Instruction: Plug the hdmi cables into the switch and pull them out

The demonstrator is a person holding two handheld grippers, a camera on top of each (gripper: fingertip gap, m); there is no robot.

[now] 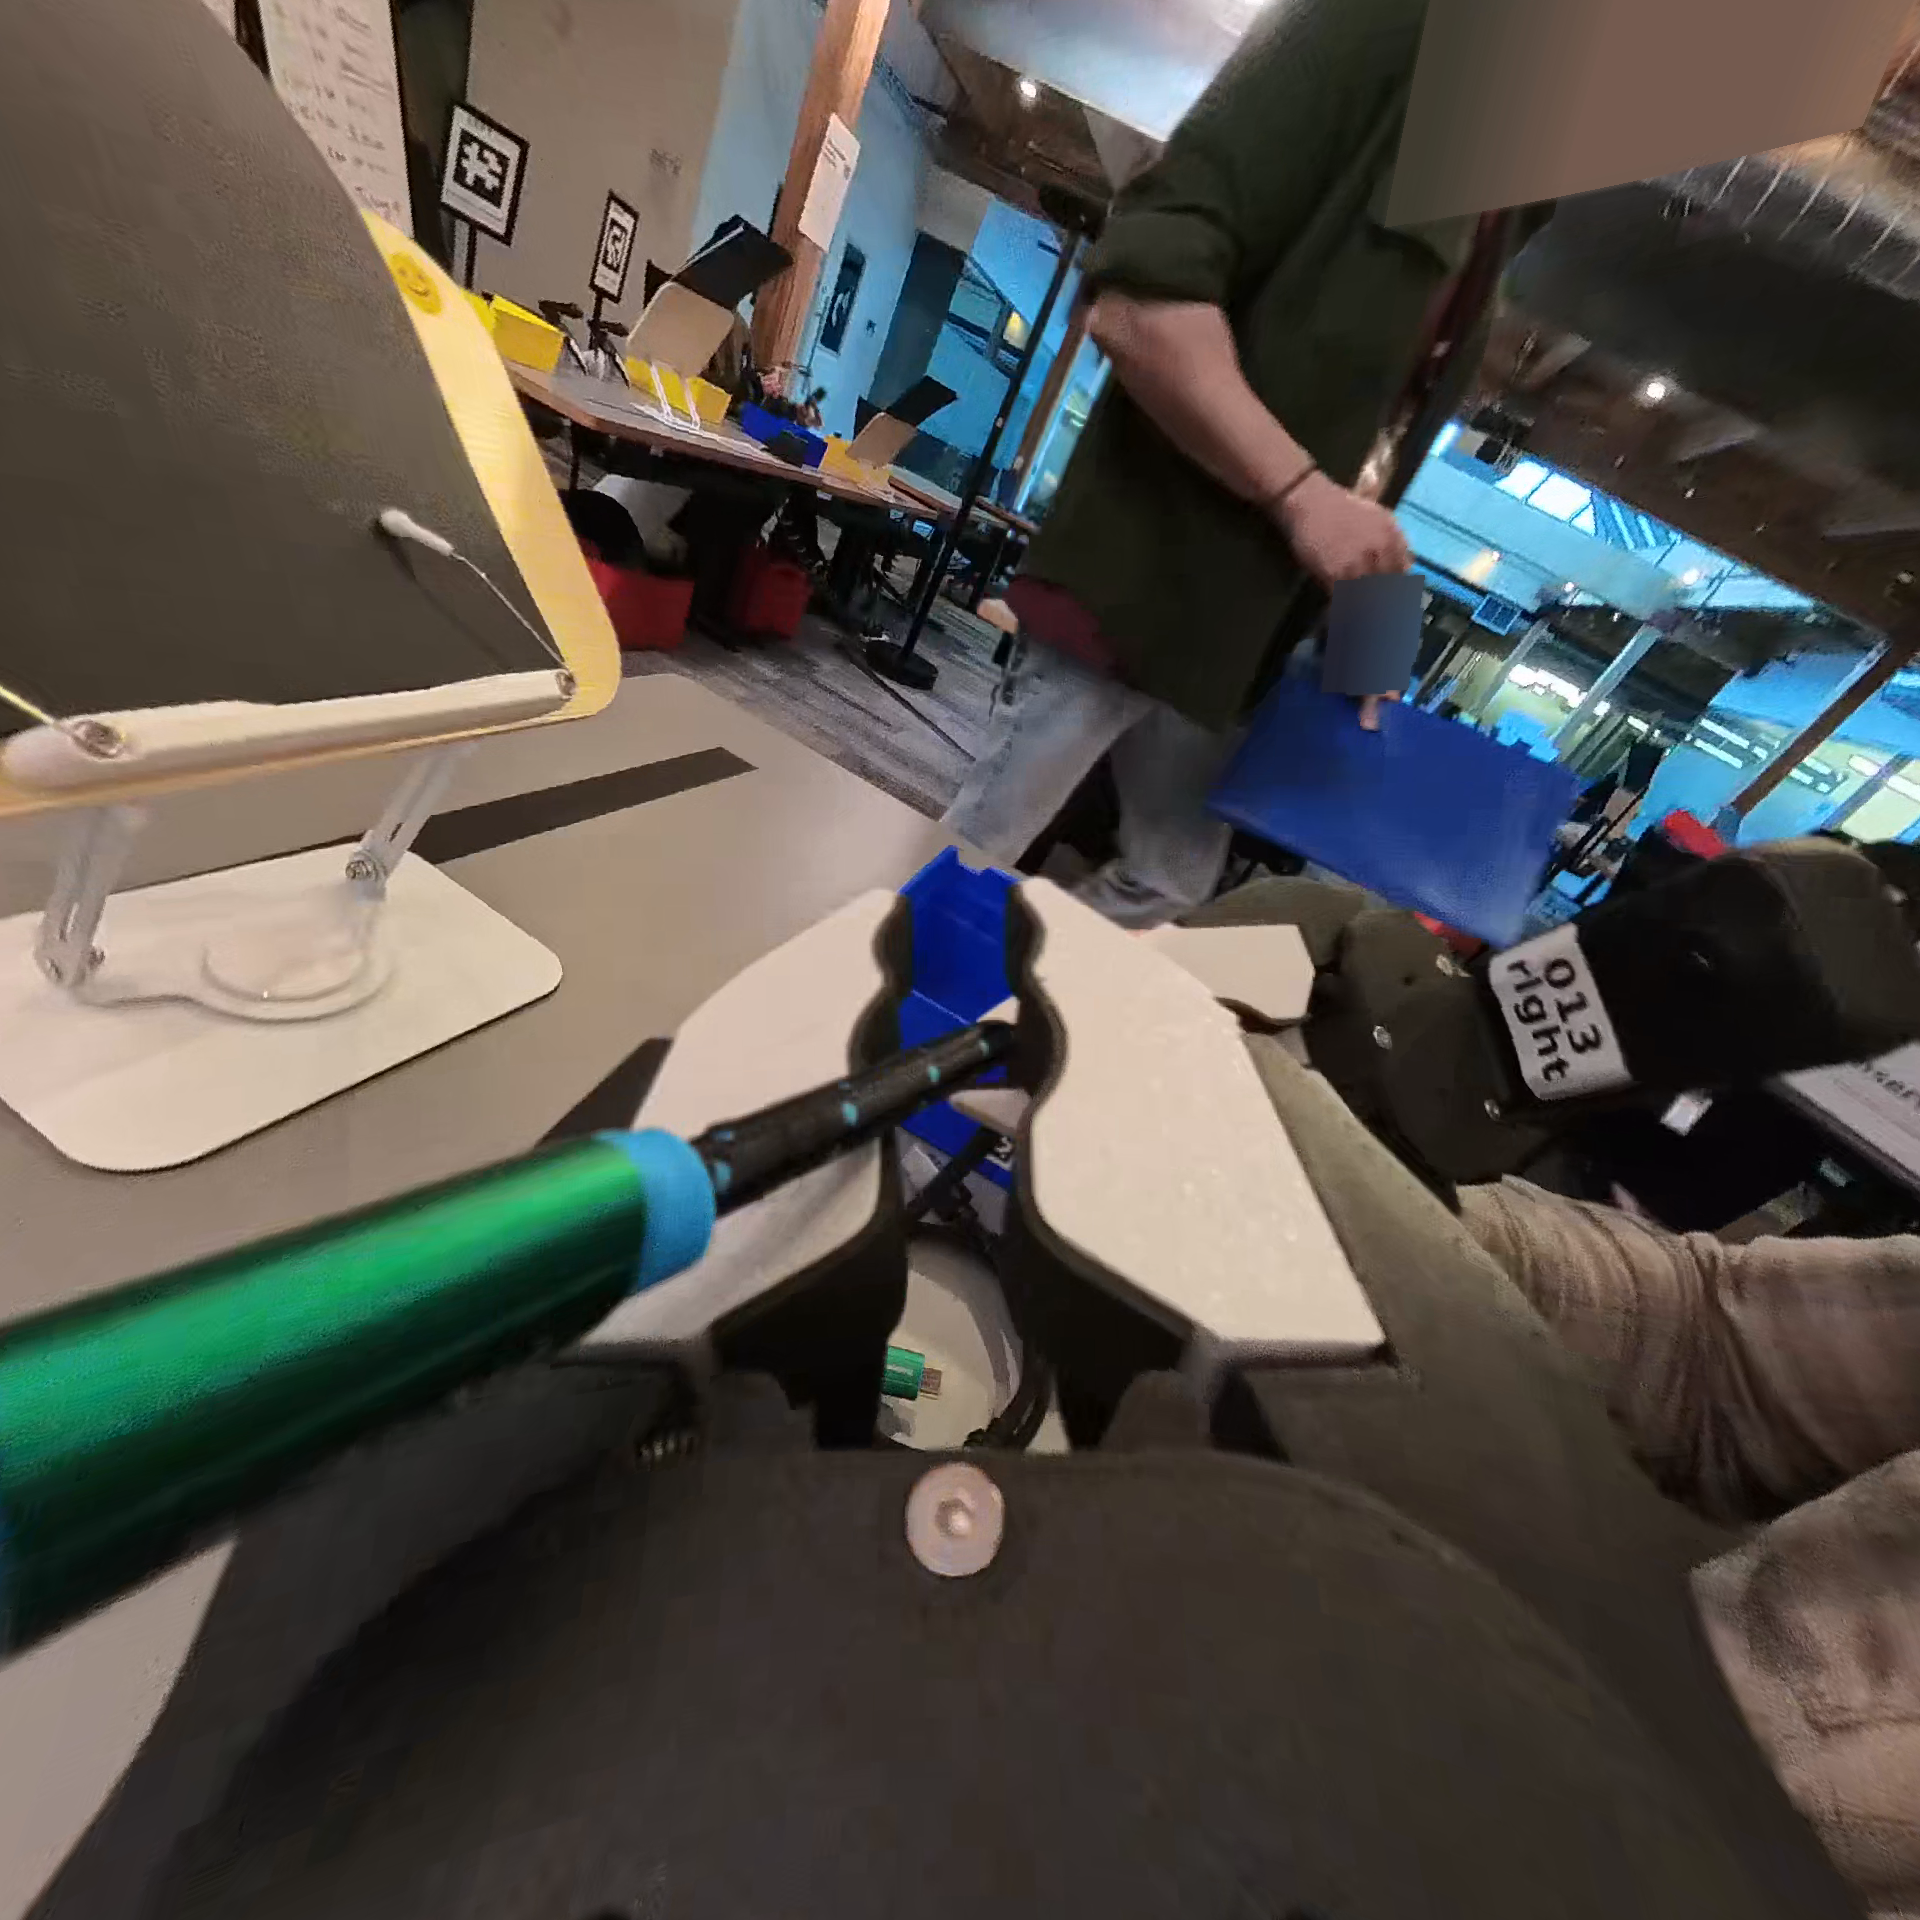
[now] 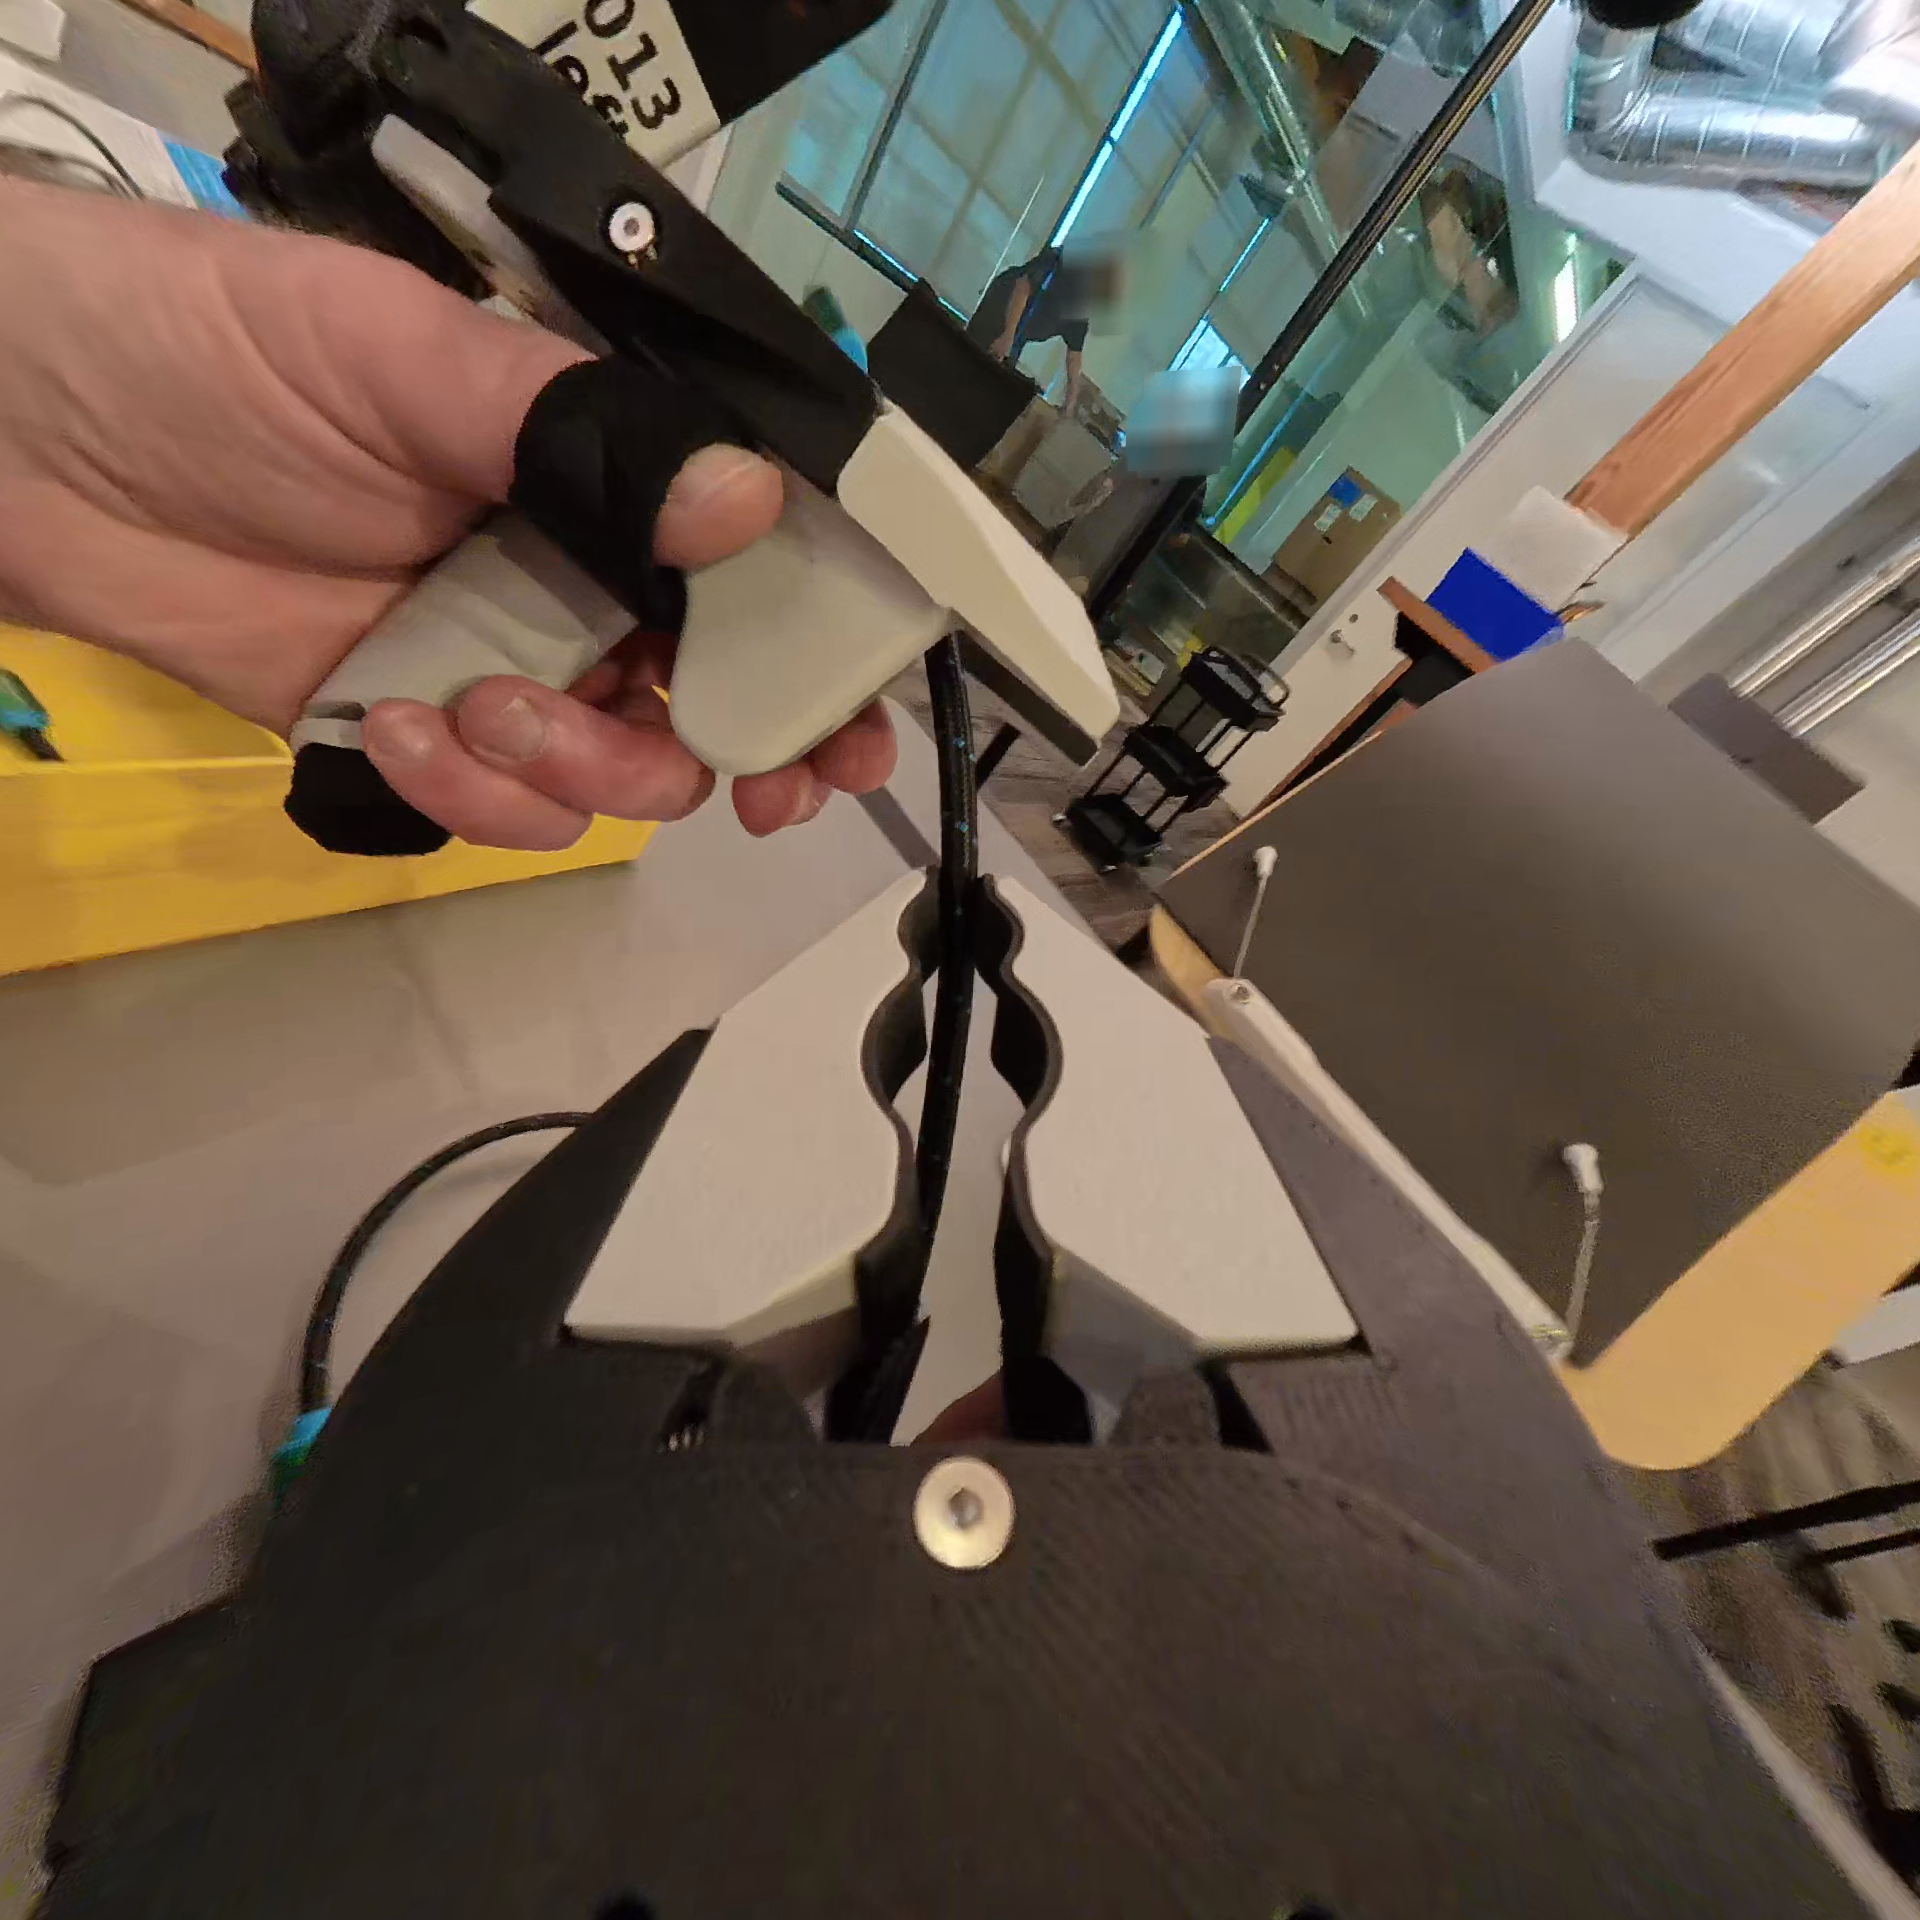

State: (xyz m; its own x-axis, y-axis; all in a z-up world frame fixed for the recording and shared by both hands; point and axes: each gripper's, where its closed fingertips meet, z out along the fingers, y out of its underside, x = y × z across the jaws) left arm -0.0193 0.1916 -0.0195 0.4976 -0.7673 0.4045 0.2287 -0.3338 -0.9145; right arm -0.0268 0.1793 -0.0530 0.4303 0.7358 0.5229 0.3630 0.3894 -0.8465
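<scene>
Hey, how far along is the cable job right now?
Early or mid-cycle. Nothing looks plugged in, and the switch is not in view. In hand: both the left gripper and the right gripper are shut on the black cable, its green plug hanging free. Left: finding the switch, plugging in, pulling out.

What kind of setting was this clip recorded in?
Probably an open lab or workshop set up for data collection. Long tables farther back carry yellow and blue parts bins and tilted stands, printed marker boards stand on poles, and bare ventilation ducts run overhead beside large glass walls.
</scene>
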